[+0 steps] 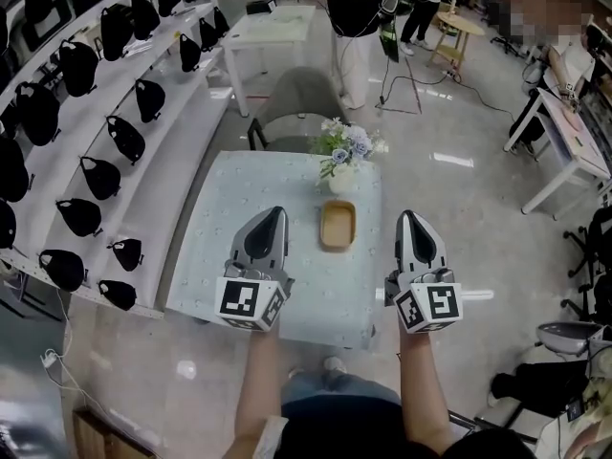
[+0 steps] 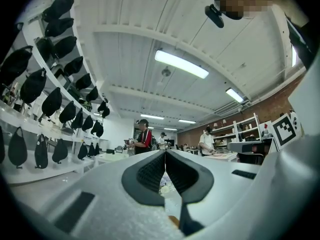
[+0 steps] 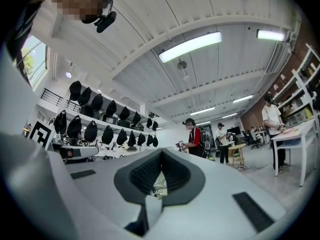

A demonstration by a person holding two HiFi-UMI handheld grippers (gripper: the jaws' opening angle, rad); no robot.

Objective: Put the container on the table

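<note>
A tan oblong container [image 1: 338, 226] lies on the pale table [image 1: 220, 256], just in front of a white vase of flowers [image 1: 342, 156]. My left gripper [image 1: 276, 212] hovers over the table to the container's left, its jaws shut on nothing. To the container's right my right gripper [image 1: 410, 215] is held the same way, shut and empty. In the left gripper view the left gripper [image 2: 165, 152] has its jaws meeting at the tips, with flowers [image 2: 163, 183] showing through the gap below. The right gripper [image 3: 161, 151] also frames the flowers [image 3: 159, 185] in its own view.
A grey chair [image 1: 298, 103] stands behind the table. Shelves of black bags [image 1: 105, 113] run along the left. A person [image 1: 359, 27] stands by a white table [image 1: 273, 27] at the back. A desk [image 1: 564, 113] is at the right.
</note>
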